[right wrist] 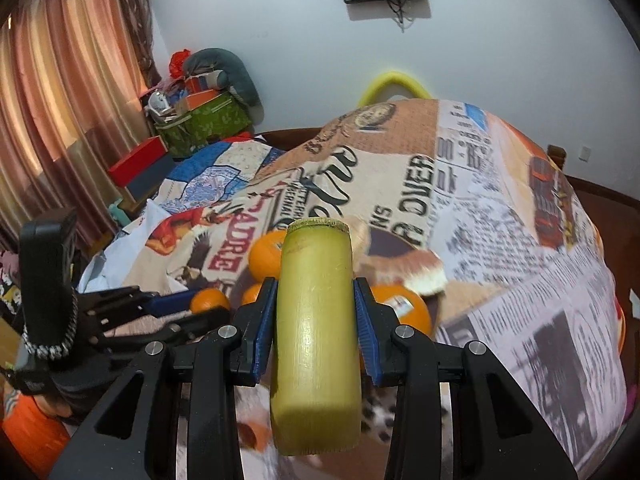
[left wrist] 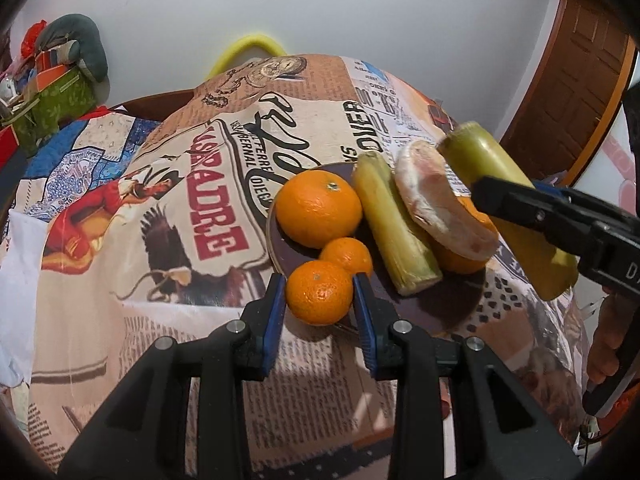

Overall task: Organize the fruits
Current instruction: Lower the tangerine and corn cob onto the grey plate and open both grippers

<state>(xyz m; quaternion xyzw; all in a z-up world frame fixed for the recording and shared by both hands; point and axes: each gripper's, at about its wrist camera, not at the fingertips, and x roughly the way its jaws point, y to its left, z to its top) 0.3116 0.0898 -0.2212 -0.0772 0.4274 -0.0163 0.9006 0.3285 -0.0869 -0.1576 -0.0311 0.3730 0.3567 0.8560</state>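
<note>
While bare tablecloth (left wrist: 120,320) lies open left of the dark plate (left wrist: 440,304), the left gripper (left wrist: 320,296) clamps a mandarin (left wrist: 319,293) at the plate's near rim; the right gripper (right wrist: 315,312) grips a sugarcane piece (right wrist: 316,336) above the plate's crowded oranges (left wrist: 319,208), cane (left wrist: 394,224) and pomelo wedge (left wrist: 436,210).

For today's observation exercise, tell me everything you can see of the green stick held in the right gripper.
The green stick is a thick, smooth, yellow-green cut stalk, like sugarcane, with flat sawn ends; the far end looks pale and rough. The right gripper clamps its middle between blue pads. It is lifted clear of the plate and points away from the camera along the fingers. Only the pads touch it.
</note>
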